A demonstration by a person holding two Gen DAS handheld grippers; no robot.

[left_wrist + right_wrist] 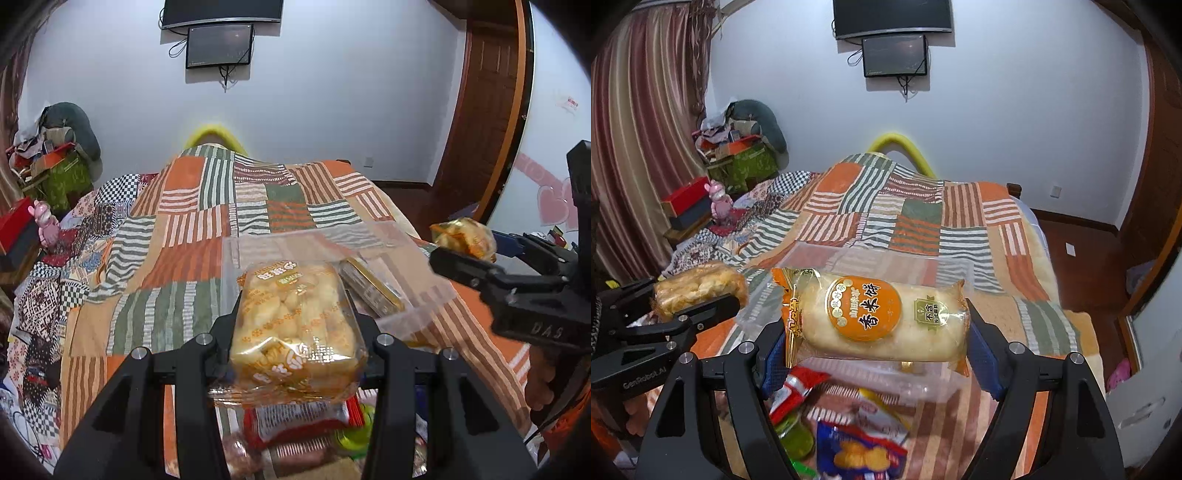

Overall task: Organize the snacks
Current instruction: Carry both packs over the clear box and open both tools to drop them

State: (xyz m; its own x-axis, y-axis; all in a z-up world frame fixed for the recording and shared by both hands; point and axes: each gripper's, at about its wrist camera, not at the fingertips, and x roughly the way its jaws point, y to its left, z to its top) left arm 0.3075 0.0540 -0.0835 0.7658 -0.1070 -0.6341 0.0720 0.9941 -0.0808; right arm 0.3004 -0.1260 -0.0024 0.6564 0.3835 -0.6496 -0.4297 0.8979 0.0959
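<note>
My left gripper [295, 325] is shut on a clear orange-printed pack of puffed snacks [295, 317] and holds it above the bed. The pack also shows in the right wrist view [698, 288]. My right gripper [875, 325] is shut on a rice cracker pack [879, 321] with an orange round label, held crosswise in the air; it shows in the left wrist view [463, 236] at the right. A clear plastic box [417, 269] lies on the quilt just beyond both grippers, with a gold-edged packet [373, 288] in it. Loose snack packs [857, 443] lie below.
A patchwork quilt [177, 258] covers the bed. A red sausage pack [303, 417] and a green jelly cup [794, 435] lie near the front edge. Boxes and a pink toy [720, 201] stand at the left. Wooden floor [1089, 251] is at the right.
</note>
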